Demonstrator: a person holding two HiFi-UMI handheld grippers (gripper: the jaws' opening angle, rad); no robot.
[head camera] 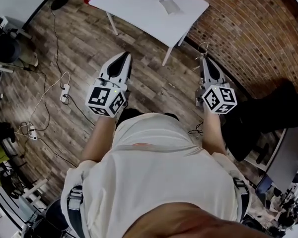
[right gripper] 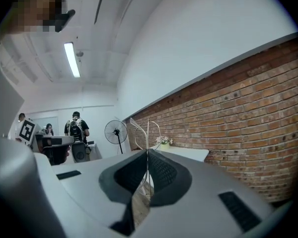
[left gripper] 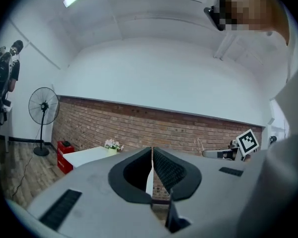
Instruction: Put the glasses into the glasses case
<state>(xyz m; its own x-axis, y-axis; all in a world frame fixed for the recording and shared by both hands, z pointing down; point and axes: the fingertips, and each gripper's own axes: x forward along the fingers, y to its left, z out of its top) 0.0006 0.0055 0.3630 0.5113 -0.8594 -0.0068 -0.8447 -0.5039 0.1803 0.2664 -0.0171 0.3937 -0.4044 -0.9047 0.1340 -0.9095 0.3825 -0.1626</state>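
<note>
In the head view I hold both grippers over the wooden floor, short of a white table [head camera: 139, 4]. A small pale grey object [head camera: 170, 5], possibly the glasses case, lies on the table. My right gripper [head camera: 204, 58] is shut on thin wire-framed glasses [head camera: 202, 47], which stick out past its tip. In the right gripper view the wire frame [right gripper: 147, 132] rises from between the shut jaws [right gripper: 147, 152]. My left gripper [head camera: 125, 55] is shut with nothing in it, and its jaws [left gripper: 152, 150] meet at the tip. The left gripper view shows the right gripper's marker cube [left gripper: 248, 143].
Cables and a power strip [head camera: 64, 93] lie on the floor at the left. A standing fan [left gripper: 43, 108] and a red box [left gripper: 64, 150] stand by the brick wall. A flower pot [left gripper: 111, 145] sits on the table. Black furniture [head camera: 268, 118] is at my right. People [right gripper: 77, 128] stand behind.
</note>
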